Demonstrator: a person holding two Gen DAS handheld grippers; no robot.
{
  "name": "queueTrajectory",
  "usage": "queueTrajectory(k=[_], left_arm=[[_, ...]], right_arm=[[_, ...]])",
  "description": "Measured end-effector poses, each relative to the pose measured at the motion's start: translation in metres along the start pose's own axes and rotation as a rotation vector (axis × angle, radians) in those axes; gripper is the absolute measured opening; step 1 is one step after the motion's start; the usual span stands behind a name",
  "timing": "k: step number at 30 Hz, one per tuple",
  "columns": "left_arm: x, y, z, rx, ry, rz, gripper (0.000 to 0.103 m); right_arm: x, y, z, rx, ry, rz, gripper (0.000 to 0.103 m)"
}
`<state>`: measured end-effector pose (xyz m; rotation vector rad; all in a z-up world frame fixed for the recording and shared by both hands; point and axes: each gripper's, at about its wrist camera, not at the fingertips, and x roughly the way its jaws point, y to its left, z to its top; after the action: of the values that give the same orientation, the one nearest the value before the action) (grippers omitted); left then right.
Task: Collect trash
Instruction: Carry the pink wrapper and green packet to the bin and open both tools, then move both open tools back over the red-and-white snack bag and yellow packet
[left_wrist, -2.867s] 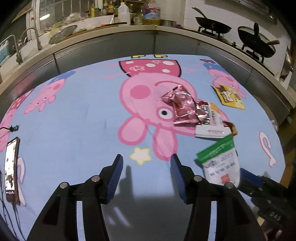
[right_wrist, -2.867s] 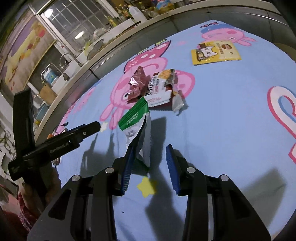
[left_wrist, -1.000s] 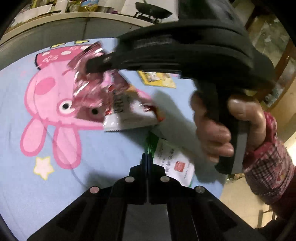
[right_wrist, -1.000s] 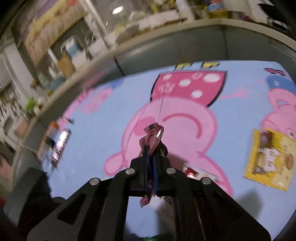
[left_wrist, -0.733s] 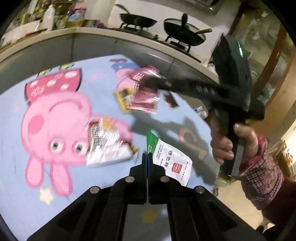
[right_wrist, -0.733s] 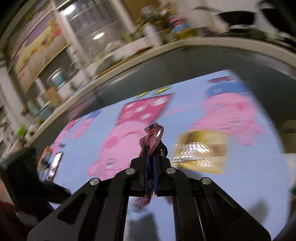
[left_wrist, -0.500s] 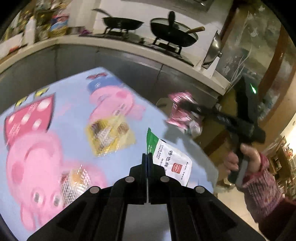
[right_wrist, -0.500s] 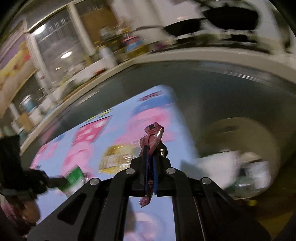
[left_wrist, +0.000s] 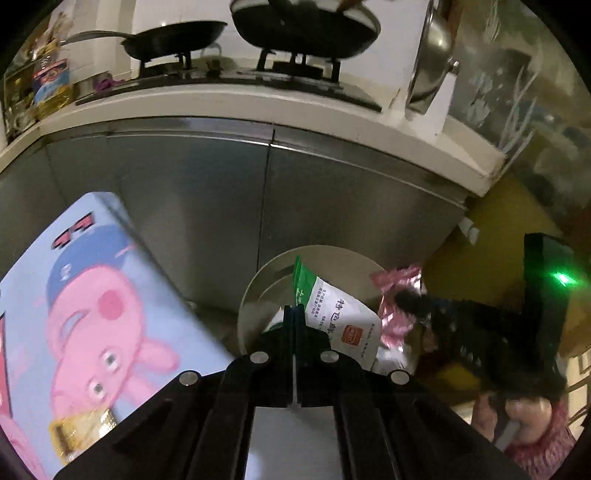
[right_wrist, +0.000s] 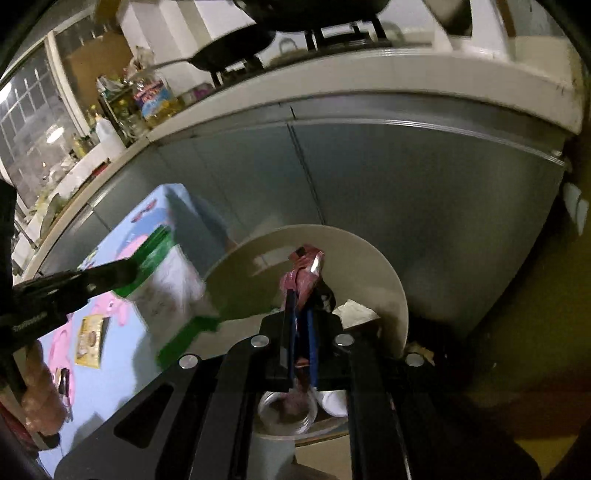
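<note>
My left gripper (left_wrist: 294, 314) is shut on a green-and-white packet (left_wrist: 343, 317), which sticks up over a round beige trash bin (left_wrist: 258, 280). My right gripper (right_wrist: 301, 299) is above the same bin (right_wrist: 369, 254) with a crumpled red wrapper (right_wrist: 306, 269) between its blue pads. Its jaws are opening slightly, and the wrapper still stands upright between them. In the left wrist view the red wrapper (left_wrist: 397, 295) hangs just right of the packet. The right wrist view shows the left gripper (right_wrist: 125, 273) and its blurred packet (right_wrist: 162, 280) at the bin's left edge.
The table with a blue cartoon-pig cloth (left_wrist: 74, 295) lies to the left, with a yellow packet (right_wrist: 88, 341) on it. Behind the bin stands a steel cabinet front (left_wrist: 221, 184) under a counter with pans. A clear cup (right_wrist: 288, 410) lies inside the bin. A hand (left_wrist: 524, 413) holds the right gripper.
Both grippers have swung right, off the table, to above the bin, each carrying its piece of trash. The right pads now show a slight gap around the wrapper.
</note>
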<state>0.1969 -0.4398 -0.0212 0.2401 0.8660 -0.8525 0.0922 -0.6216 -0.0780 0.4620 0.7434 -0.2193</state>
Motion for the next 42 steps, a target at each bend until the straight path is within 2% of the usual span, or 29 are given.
queueTrajectory(k=[1,2,3,4,8,13,19,25,29,33,37,42], left_arm=[[0.012,-0.002,0.002,-0.004,0.016,0.009,0.013],[0.023,-0.003,0.004,-0.007,0.042,0.017,0.023],[0.029,-0.004,0.004,-0.008,0.057,0.028,0.04],[0.033,-0.004,0.003,-0.009,0.065,0.039,0.042],[0.03,0.004,-0.001,-0.018,0.059,0.037,0.042],[0.005,0.013,-0.012,-0.041,0.028,0.054,0.042],[-0.047,0.011,-0.047,0.02,-0.047,0.168,0.042],[-0.101,0.025,-0.09,0.0,-0.093,0.27,0.046],[-0.134,0.041,-0.12,-0.006,-0.112,0.334,0.046],[-0.168,0.06,-0.154,-0.027,-0.134,0.388,0.046],[-0.195,0.08,-0.18,-0.081,-0.145,0.408,0.046],[-0.22,0.099,-0.202,-0.134,-0.165,0.438,0.046]], right_arm=[[0.009,-0.004,0.002,0.009,0.02,0.005,0.012],[0.017,-0.005,0.003,0.014,0.034,0.006,0.026],[0.022,-0.007,0.004,0.018,0.039,0.004,0.038],[0.024,-0.008,0.004,0.019,0.032,-0.003,0.052],[0.021,-0.009,0.005,0.001,-0.013,-0.017,0.052],[0.01,-0.004,0.002,0.025,-0.039,-0.009,0.052],[-0.025,0.026,-0.018,0.04,-0.081,0.06,0.052],[-0.077,0.074,-0.062,0.076,-0.174,0.144,0.052],[-0.101,0.102,-0.095,0.086,-0.218,0.164,0.052],[-0.113,0.124,-0.125,0.128,-0.213,0.201,0.052],[-0.117,0.142,-0.143,0.156,-0.183,0.236,0.052],[-0.119,0.175,-0.156,0.122,-0.14,0.263,0.052]])
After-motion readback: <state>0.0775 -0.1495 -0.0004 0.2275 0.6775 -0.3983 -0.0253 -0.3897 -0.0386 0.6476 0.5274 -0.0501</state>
